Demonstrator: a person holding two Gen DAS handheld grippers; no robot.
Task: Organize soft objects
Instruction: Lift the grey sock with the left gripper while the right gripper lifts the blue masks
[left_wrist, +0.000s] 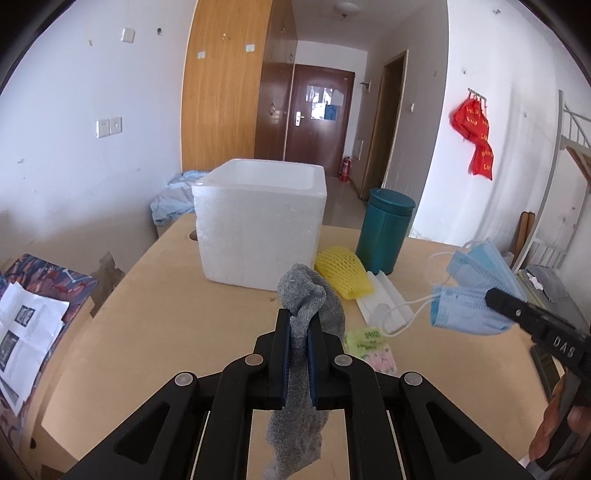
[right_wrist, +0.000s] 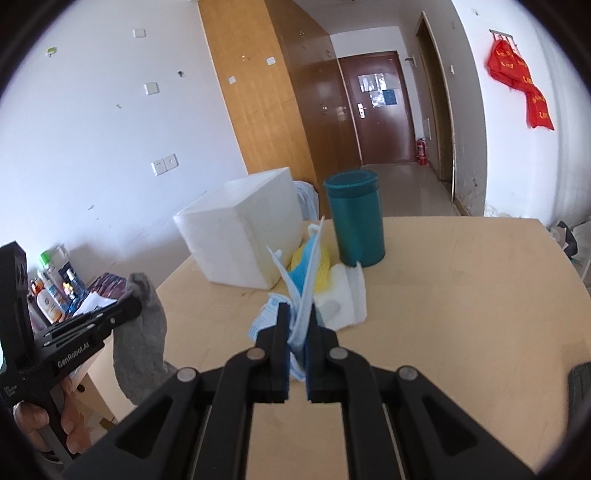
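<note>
left wrist: looks forward and down along its fingers (left_wrist: 284, 354), close above the pale wooden counter (left_wrist: 159, 325) | right wrist: same tilt, from further right | shared: white foam box (left_wrist: 258, 221) (right_wrist: 240, 240), teal cylindrical canister (left_wrist: 384, 229) (right_wrist: 354, 218), brown door (left_wrist: 317, 122) (right_wrist: 376, 107); each sees the other's gripper.

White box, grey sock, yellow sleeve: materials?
White box: looks like expanded polystyrene foam, matte, with thick walls and a grainy surface. Grey sock: knit fabric, probably cotton blend; it drapes limp and shows a fine knit texture. Yellow sleeve: likely foam fruit netting, going by its open diamond mesh and soft puffy look.
</note>
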